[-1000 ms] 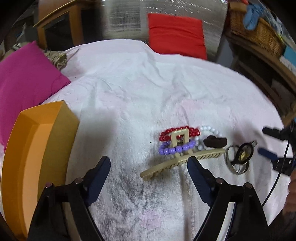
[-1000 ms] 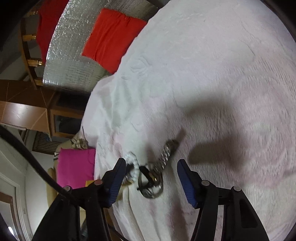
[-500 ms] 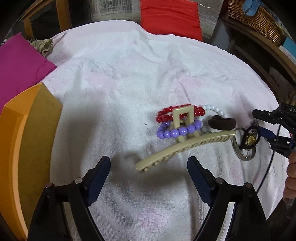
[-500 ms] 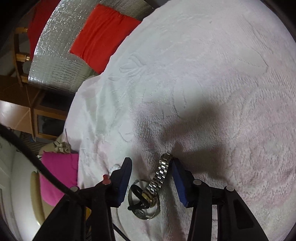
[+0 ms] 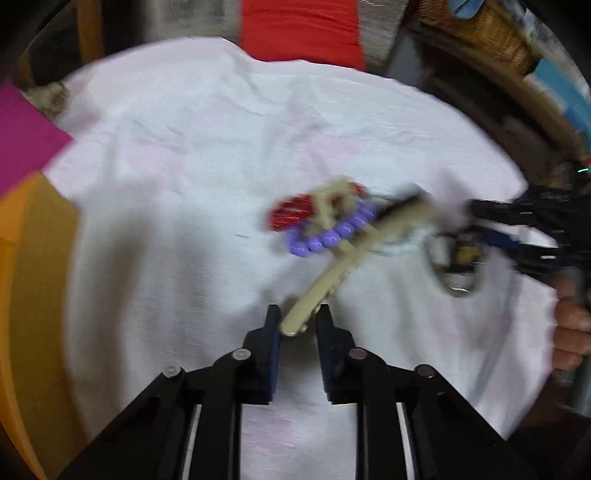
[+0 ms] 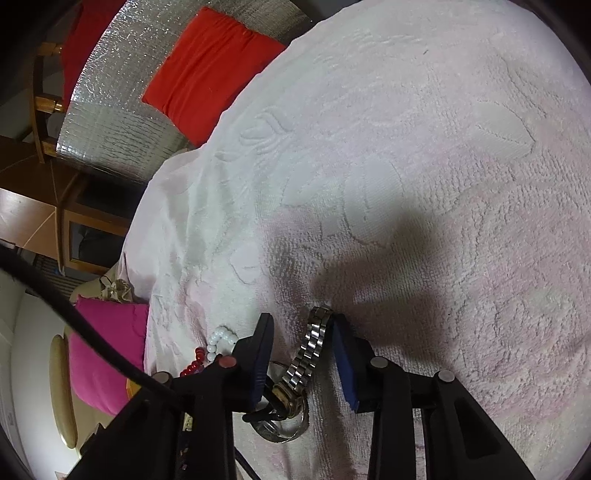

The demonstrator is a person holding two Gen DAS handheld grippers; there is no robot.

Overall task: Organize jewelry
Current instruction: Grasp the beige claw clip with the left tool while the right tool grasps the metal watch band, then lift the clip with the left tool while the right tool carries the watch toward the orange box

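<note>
A beige hair clip [image 5: 354, 251] lies slanted across a purple bead bracelet [image 5: 332, 236] and a red bead bracelet [image 5: 291, 214] on the white towel [image 5: 184, 166]. My left gripper [image 5: 298, 314] is closing, its pads pressed on the clip's near end. This view is blurred by motion. A steel watch [image 6: 308, 354] lies between the fingers of my right gripper [image 6: 303, 319], whose jaws are closing. The band touches the right pad [image 6: 341, 350] and stands apart from the left one. White beads [image 6: 221, 338] show just left of that gripper.
An orange box [image 5: 33, 295] stands open at the towel's left edge, beside a pink cushion [image 5: 22, 136]. A red cushion [image 5: 299, 29] lies beyond the far edge and a wicker basket [image 5: 491, 33] at the back right. A hand [image 5: 572, 332] holds the right gripper.
My left jaws went from wide apart to clamped on the clip's near end, and the clip swung to a steeper slant. My right jaws narrowed around the watch band.
</note>
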